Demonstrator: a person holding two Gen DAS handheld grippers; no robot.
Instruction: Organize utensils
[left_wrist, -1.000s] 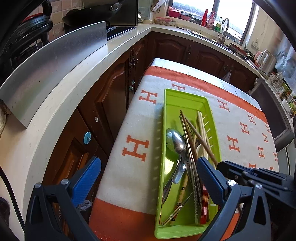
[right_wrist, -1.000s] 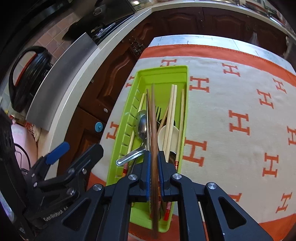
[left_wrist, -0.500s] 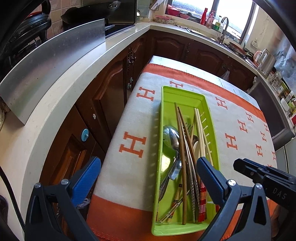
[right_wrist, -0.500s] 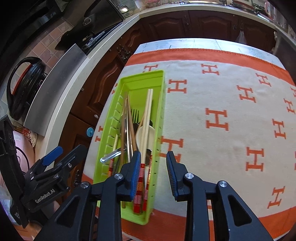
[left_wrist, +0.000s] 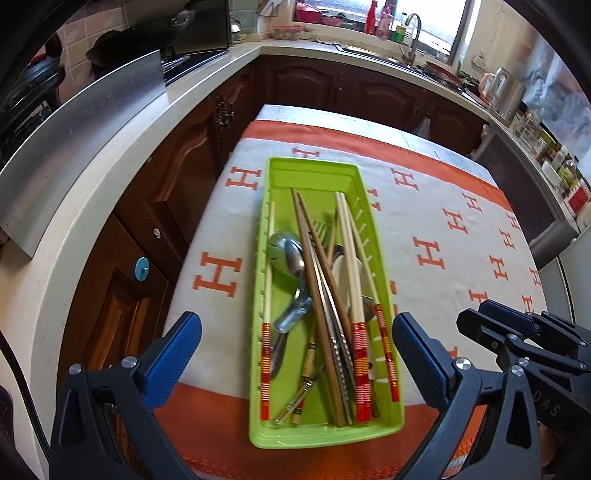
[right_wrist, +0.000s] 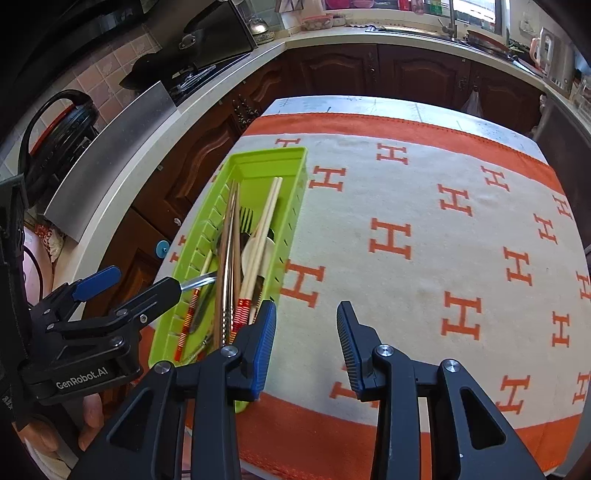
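Left wrist view: left gripper (left_wrist: 295, 343) wide and empty above the green tray (left_wrist: 314, 170); risk of snagging
Chopsticks (left_wrist: 356, 295), spoon (left_wrist: 291, 258) and fork lie crossed in the tray on the orange-and-white cloth (left_wrist: 461, 266), so a descending finger could lever neighbours out

Right wrist view: right gripper (right_wrist: 306, 343) empty, jaws opening, over bare cloth beside the tray's near corner; its left finger (right_wrist: 264, 343) could nudge the light tray toward the table edge

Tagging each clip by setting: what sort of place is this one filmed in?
A home kitchen, most likely. A sink tap stands by the window, dark wooden cabinets run under a pale countertop, and a green utensil tray sits on a cloth-covered table.
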